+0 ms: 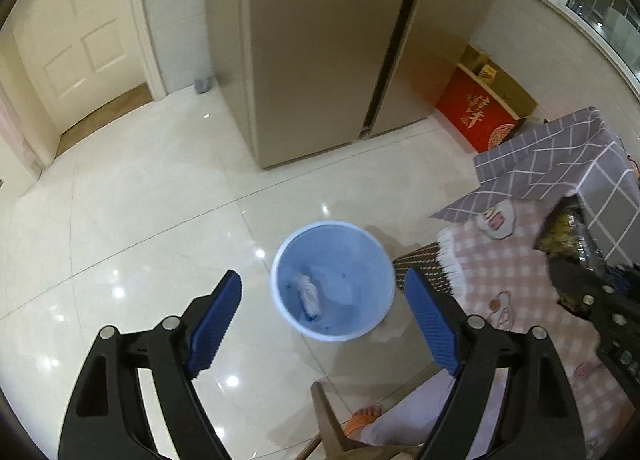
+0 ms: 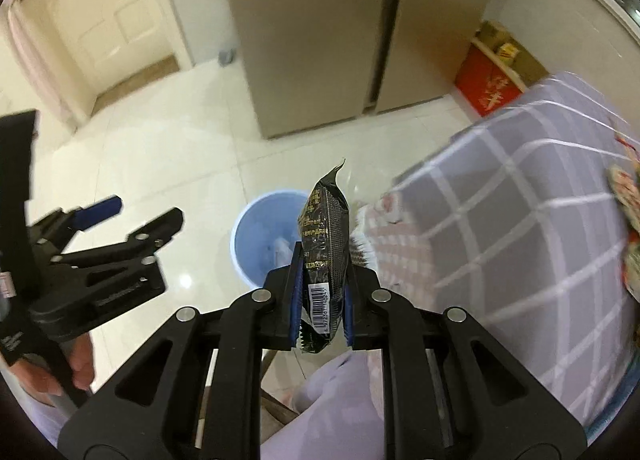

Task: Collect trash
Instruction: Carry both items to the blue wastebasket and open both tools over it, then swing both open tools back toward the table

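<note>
- The right gripper (image 2: 322, 296) is pinching a black snack wrapper (image 2: 325, 248) upright between its fingers, carrying it toward the blue bin (image 2: 256, 244) on the floor, left of the table (image 2: 520, 195).
- The left gripper (image 1: 324, 324) is hanging wide open and empty above the bin, which is holding a white scrap (image 1: 308, 292).

Wrapper (image 2: 325, 244): black snack packet with barcode, upright, pinched between blue fingers (image 2: 297, 300).
Bin (image 1: 334, 280): pale blue round bucket on the floor, open.
Bin contents: crumpled white tissue (image 1: 308, 292).
</note>
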The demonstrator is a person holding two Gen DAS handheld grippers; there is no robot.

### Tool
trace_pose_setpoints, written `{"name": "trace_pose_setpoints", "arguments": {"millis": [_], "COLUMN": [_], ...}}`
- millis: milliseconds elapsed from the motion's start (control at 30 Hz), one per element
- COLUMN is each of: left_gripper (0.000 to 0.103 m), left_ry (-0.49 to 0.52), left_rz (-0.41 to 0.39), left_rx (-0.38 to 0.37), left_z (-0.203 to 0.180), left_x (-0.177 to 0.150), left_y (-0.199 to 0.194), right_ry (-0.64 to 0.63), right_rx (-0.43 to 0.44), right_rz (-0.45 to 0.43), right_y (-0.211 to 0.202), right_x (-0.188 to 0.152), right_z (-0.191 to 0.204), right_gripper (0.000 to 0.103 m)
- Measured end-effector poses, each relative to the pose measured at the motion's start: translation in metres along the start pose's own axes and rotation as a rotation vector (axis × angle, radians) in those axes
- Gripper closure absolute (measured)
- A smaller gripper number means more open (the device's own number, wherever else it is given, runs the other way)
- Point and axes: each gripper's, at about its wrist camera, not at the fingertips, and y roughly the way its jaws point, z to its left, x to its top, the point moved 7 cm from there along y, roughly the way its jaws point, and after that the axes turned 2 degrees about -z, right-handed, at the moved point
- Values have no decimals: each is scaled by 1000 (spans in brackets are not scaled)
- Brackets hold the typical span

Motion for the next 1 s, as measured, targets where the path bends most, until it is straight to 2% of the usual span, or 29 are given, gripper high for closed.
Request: {"name": "trace_pose_setpoints", "arguments": {"millis": [100, 200, 233, 267, 300, 367, 467, 600, 767, 1000], "left_gripper": [21, 21, 21, 21, 21, 21, 19, 19, 19, 19], "left_ry": [-13, -32, -40, -48, -56, -64, -61, -61, -52, -37], "left_rz": [5, -8, -13, -19, -29, -45, -69, -73, -79, -117], "left_rx": [38, 63, 70, 75, 80, 86, 103, 112, 104, 105], "left_z": [18, 36, 41, 46, 51, 57, 61, 61, 56, 48], "left_x": [-5, -6, -6, -5, -4, -3, -2, -3, -5, -5], "left_y": [-6, -16, -20, -24, -30, -39, -50, -56, -62, -85], "right_ry": [-19, -67, -89, -108, -115, -92, -72, -79, -66, -59], "right_rx": [28, 60, 64, 64, 60, 58, 93, 80, 90, 124], "right_rz": [58, 41, 16, -9, -53, -130, -80, -63, -69, -130], "right_y": [16, 19, 17, 14, 11, 3, 11, 15, 8, -23], "right_x": [3, 15, 19, 24, 30, 36, 29, 16, 10, 6], "right_z": [14, 30, 35, 38, 41, 37, 36, 33, 30, 32], "right_gripper": [87, 85, 66, 16, 5, 5, 5, 5, 5, 5]}}
